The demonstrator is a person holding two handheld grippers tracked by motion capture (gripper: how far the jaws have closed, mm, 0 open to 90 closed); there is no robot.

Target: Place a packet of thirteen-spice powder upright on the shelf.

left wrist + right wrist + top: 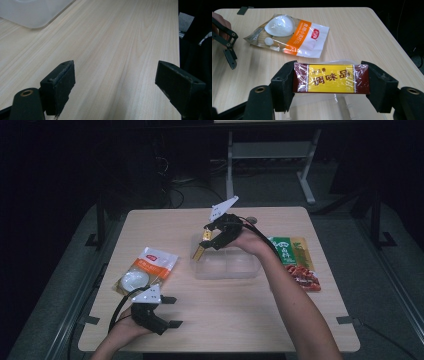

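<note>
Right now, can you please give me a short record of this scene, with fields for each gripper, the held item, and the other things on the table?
Right gripper: shut on the yellow and dark red packet, held at its two ends above the clear plastic container.
Left gripper: open, fingers wide apart, low over bare wood near the table's front left.
White and orange pouch: lying flat, left of the container.
Green and red packet: lying flat, right of the container.
Container contents: cannot tell.
</note>
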